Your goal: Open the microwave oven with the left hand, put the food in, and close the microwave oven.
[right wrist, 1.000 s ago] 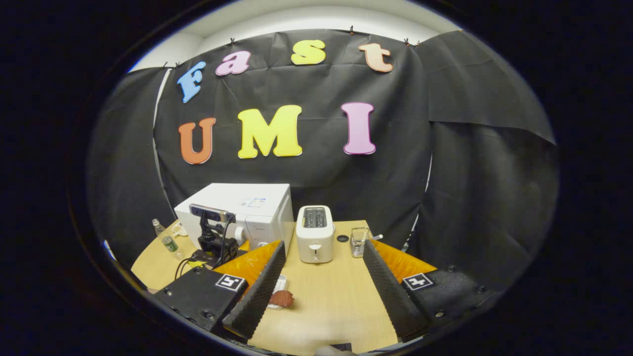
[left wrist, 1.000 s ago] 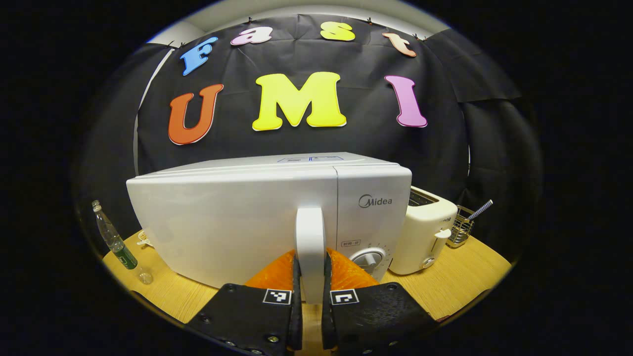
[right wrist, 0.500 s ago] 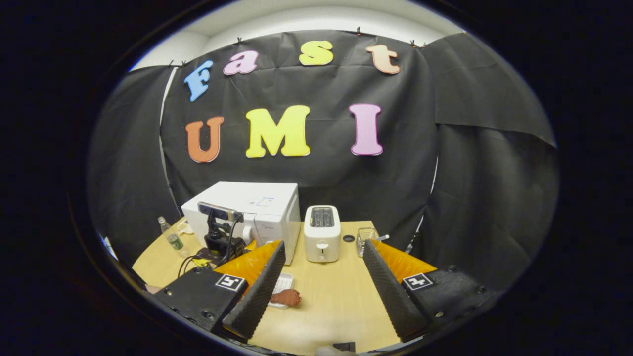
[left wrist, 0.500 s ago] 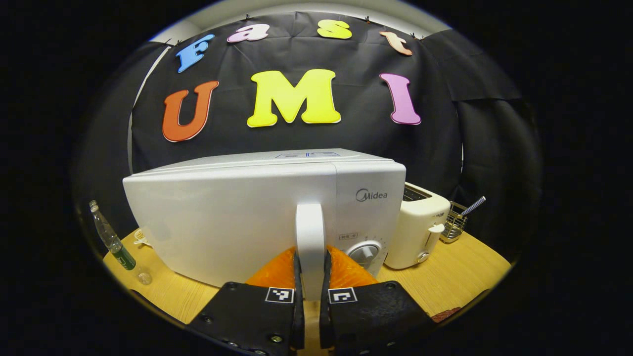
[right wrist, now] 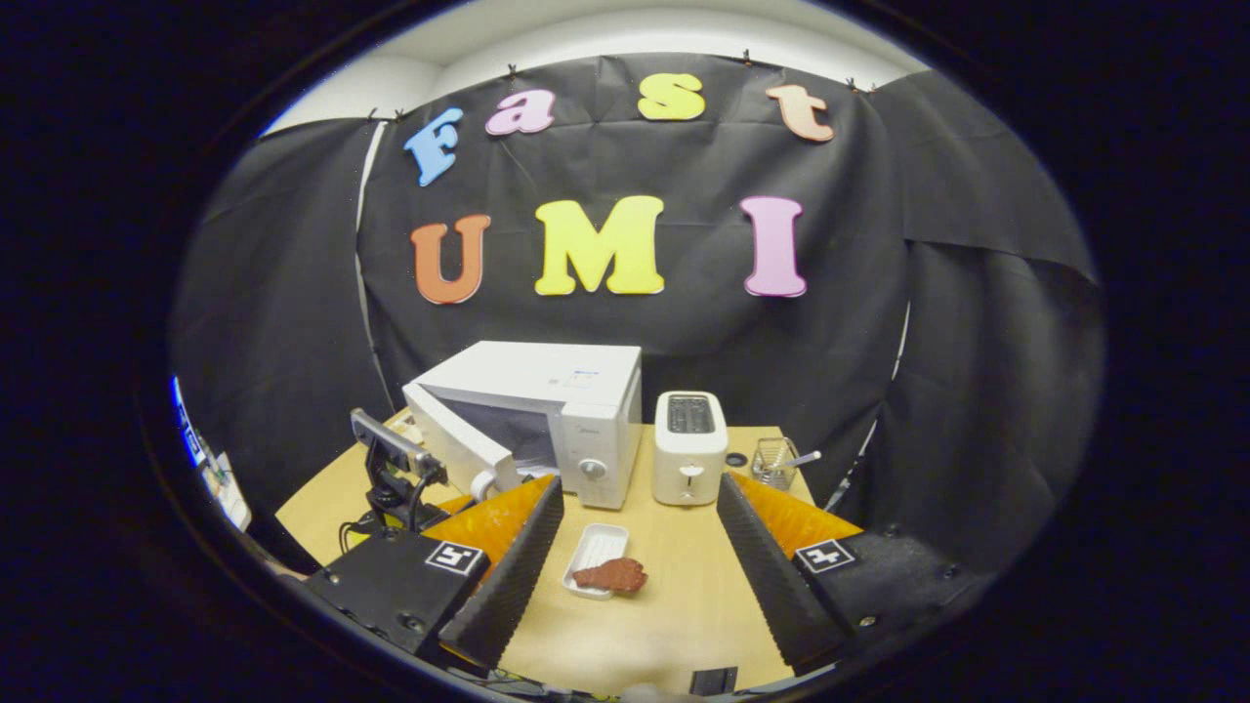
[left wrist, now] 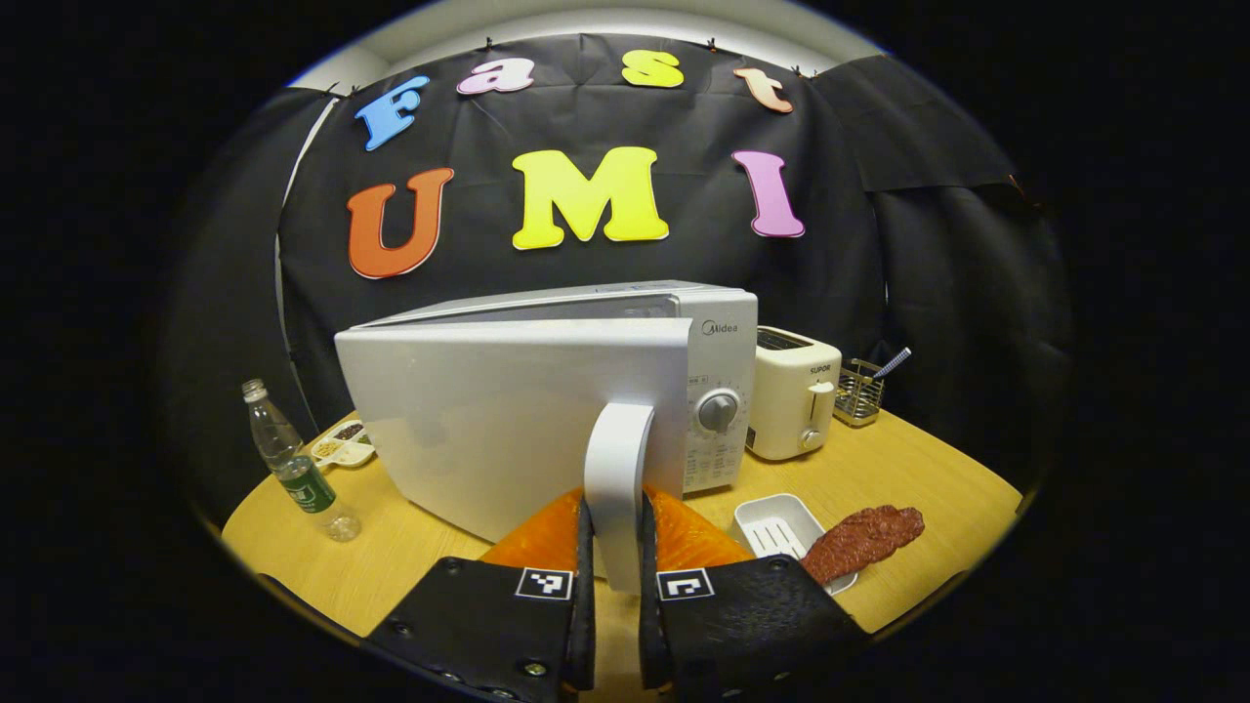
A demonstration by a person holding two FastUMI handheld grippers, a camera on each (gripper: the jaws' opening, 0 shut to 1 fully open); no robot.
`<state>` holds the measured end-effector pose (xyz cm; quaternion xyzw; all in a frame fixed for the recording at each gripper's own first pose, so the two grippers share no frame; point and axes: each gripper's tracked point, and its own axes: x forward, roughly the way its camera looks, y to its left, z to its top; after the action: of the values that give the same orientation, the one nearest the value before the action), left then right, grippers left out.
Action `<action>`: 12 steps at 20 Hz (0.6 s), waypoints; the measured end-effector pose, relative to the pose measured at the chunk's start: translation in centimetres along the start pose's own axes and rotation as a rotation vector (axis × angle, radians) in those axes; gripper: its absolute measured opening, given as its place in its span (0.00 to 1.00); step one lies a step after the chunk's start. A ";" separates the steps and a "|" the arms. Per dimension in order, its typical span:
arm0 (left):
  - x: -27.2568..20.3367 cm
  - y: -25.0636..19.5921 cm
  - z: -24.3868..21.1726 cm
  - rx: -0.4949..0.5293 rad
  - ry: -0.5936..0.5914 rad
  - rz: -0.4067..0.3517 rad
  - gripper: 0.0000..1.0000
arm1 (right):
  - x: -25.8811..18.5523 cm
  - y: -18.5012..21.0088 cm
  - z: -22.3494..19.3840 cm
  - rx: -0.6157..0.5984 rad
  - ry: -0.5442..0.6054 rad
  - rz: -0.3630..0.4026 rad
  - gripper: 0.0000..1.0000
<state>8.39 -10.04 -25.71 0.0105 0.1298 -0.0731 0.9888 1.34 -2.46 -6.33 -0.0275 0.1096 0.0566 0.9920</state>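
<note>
While the microwave door stood swung partly out from the white microwave oven, the left hand-held gripper had its two fingers closed on the door handle, one pressing each side of the upright white bar. In the right gripper view the right hand-held gripper was spread wide with nothing between its fingers, held above the near part of the bench.

That bench was a pale wooden top with a rounded edge, set in a booth walled with black cloth, a strip of white wall showing above the cloth. The food, a dark red-brown piece, lay half on the right rim of a small white tray on the bench, near and to the right of the oven, outside it.

To the right of the oven stood a cream toaster, and farther right a small wire basket holding a utensil. Left of the oven were a clear plastic bottle with a green label and, behind it, a small dish with compartments.

On the oven's control panel the brand "Midea" could be read above a round dial; the toaster's front read "SUPOR". The small print beneath the dial was too fine to read.
</note>
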 end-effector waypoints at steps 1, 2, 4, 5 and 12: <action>-0.9 0.6 -0.1 0.012 -0.002 0.004 0.17 | -0.1 0.8 0.0 -0.006 -0.004 0.013 1.00; -1.7 1.3 -0.2 0.021 0.000 0.016 0.19 | -0.2 1.5 -0.2 -0.010 -0.001 0.027 1.00; -3.1 2.4 -0.7 0.030 0.009 0.036 0.20 | -0.5 2.5 -0.4 -0.014 -0.002 0.045 1.00; -3.6 2.8 -1.0 0.024 0.014 0.045 0.28 | -0.7 2.8 -0.5 -0.018 -0.004 0.050 1.00; -6.0 6.5 -1.3 0.041 0.032 0.169 0.51 | -1.7 3.8 -1.4 -0.015 0.006 0.068 0.91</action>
<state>3.23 -2.71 -25.43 0.0430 0.1425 0.0082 0.9888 -1.09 1.01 -7.44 -0.0312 0.1129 0.0911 0.9889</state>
